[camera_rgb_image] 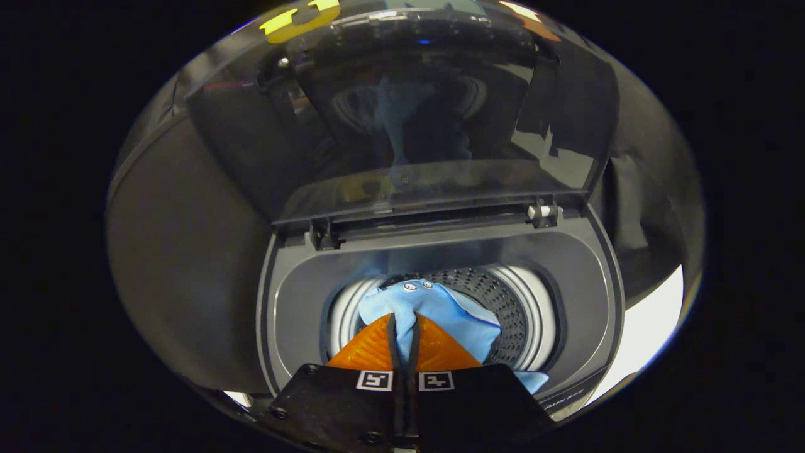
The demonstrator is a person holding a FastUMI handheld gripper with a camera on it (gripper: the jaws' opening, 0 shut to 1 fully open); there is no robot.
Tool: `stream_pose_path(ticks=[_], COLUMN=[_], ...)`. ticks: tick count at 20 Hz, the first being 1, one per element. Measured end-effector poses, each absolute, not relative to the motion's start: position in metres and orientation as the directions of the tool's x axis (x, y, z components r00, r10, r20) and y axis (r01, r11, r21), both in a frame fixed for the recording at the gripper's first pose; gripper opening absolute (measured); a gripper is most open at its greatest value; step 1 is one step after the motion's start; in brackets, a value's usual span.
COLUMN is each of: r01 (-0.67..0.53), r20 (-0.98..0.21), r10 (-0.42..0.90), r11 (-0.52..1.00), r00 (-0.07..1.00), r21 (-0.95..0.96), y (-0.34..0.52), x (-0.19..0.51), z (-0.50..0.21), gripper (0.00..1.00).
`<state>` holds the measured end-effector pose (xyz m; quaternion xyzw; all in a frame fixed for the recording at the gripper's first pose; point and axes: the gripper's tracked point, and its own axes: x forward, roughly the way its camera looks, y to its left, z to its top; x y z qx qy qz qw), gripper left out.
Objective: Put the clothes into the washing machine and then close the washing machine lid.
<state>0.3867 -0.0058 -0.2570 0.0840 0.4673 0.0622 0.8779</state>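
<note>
Gripper (403,327) poised over the open mouth of the dark grey top-loading washing machine (295,296); jaws nearly closed, pinching a fold of the light blue cloth garment (453,314), which drapes ahead of the fingers and hangs over the perforated steel drum (497,296) (two small buttons show at its top edge); whether it touches the drum floor, cannot tell; the hinged tinted transparent lid (434,126) stands raised behind the opening. Judgement: loading about midway; garment above the drum but not yet released; letting go, withdrawing, and lowering the lid remain.
</note>
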Motion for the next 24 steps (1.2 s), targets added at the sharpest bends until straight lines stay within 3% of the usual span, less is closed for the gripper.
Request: stream_pose_path(ticks=[9, 15, 24], r01=[0.0, -0.055, -0.064], r20=[-0.844, -0.857, -0.768], r10=[0.118, 0.133, 0.173], r11=[0.99, 0.991, 0.983], r00=[0.523, 0.498, 0.617], r21=[0.138, 0.122, 0.17], y=[-0.017, -0.016, -0.033], x=[0.385, 0.371, 0.371], z=[-0.264, -0.27, -0.201], gripper=[0.01, 0.97, 0.96])
